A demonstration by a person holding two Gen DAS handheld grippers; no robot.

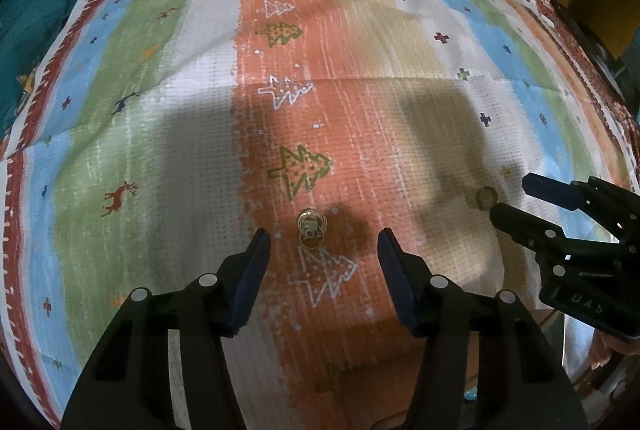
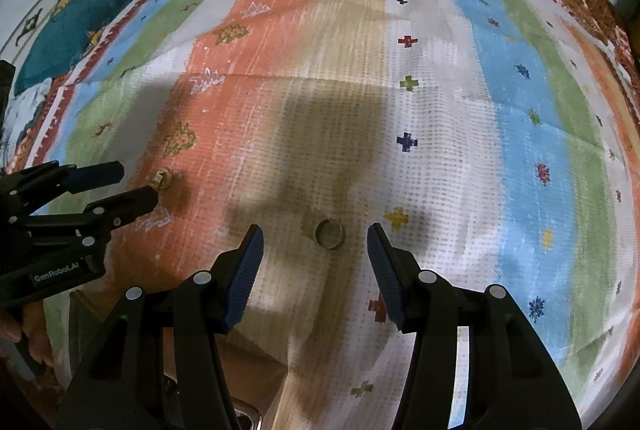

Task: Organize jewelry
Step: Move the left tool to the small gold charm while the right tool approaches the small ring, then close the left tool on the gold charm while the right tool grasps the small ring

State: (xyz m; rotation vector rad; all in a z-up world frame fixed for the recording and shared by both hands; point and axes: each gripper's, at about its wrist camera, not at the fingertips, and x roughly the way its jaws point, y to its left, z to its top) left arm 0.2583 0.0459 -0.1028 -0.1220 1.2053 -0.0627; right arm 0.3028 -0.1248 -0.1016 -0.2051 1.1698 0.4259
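Below the frame centre, the half-open, empty left gripper (image 1: pixel 324 262) straddles a small gold stone-set ring (image 1: pixel 311 224), and the equally parted, empty right gripper (image 2: pixel 316 262) frames a plain metal band (image 2: pixel 329 234), probably for pickup.

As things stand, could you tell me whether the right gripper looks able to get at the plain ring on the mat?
Probably yes. The right gripper is open and aimed down at the plain ring, which lies just ahead on the mat with nothing between.
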